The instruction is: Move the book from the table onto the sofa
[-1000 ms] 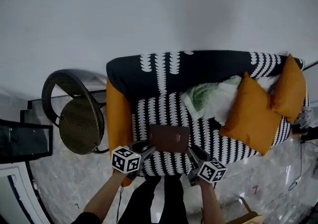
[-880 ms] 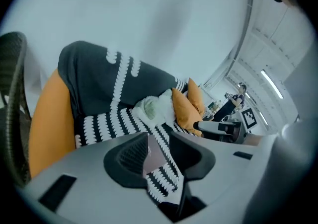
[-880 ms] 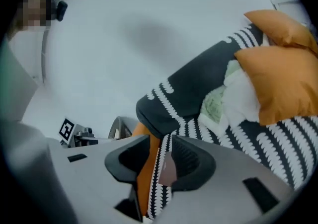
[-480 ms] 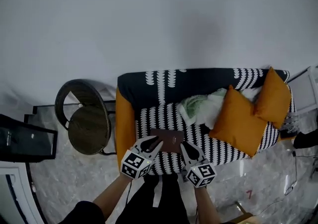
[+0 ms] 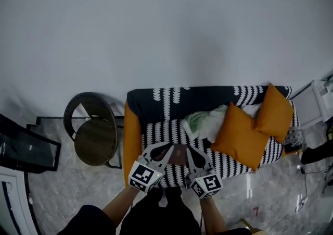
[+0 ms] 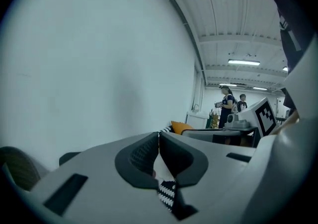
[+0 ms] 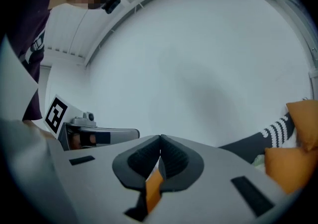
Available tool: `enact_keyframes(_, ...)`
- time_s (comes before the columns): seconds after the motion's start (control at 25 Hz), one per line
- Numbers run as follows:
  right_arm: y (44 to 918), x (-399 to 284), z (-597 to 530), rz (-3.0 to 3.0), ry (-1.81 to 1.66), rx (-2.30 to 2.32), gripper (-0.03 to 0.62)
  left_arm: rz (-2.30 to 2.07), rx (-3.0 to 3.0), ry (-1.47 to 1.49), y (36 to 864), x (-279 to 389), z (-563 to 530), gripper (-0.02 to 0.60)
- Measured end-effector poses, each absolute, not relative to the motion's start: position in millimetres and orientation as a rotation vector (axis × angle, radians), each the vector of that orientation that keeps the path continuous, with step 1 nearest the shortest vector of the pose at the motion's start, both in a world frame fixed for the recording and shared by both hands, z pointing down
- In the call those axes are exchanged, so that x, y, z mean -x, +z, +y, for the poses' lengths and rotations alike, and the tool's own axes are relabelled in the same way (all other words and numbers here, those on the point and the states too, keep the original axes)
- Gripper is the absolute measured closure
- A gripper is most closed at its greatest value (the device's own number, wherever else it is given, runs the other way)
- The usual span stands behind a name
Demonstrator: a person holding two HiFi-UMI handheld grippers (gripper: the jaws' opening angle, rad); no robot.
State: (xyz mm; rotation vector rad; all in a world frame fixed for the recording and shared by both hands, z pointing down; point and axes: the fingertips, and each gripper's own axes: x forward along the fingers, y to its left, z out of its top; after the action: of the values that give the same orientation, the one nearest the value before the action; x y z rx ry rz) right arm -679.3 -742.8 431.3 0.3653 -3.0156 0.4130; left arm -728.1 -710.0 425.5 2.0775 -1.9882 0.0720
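On the black-and-white patterned sofa (image 5: pixel 156 134), the dark brown book (image 5: pixel 178 152) lay between the left gripper (image 5: pixel 165 149) and right gripper (image 5: pixel 187 149), equally near both, their jaws just closed on nothing.

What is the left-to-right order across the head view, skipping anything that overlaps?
wicker chair → orange sofa arm → green-and-white cloth → left orange cushion → right orange cushion → white box at the right edge

Grey claws (image 5: pixel 166 149) (image 5: pixel 188 150), black-and-white marker cubes (image 5: pixel 145 176) (image 5: pixel 206 185)
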Motion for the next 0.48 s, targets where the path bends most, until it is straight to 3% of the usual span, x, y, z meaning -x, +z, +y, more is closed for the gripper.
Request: enact_keyframes(0.48, 331, 662, -728, -3.197, 0.153, -0.349, 0.572, -2.116, -2.197, 0.006, 343, 699, -715, 0.568)
